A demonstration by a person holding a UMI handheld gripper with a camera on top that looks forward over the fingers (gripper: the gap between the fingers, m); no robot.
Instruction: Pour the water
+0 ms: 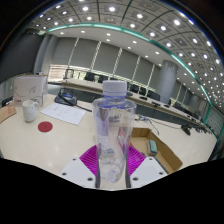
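The bottle (pixel 113 135) in front of me is clear, see-through plastic with a pale, whitish cap, and the magenta behind it shows through its lower part. The pads (pixel 92 158) of my hand-held gripper (pixel 112 165) are magenta with a fine ribbed pattern of darker lines; the fingers around them are white with black edges. My worktop (pixel 60 135) is a pale cream. On it I see a white mug (pixel 31 110), a dark red round coaster (pixel 44 127), a sheet of white paper (pixel 65 114) and a brown cardboard box (pixel 160 148) with a teal patch on it. Beyond, the ceiling is dark with rows of white lights and a green strip.
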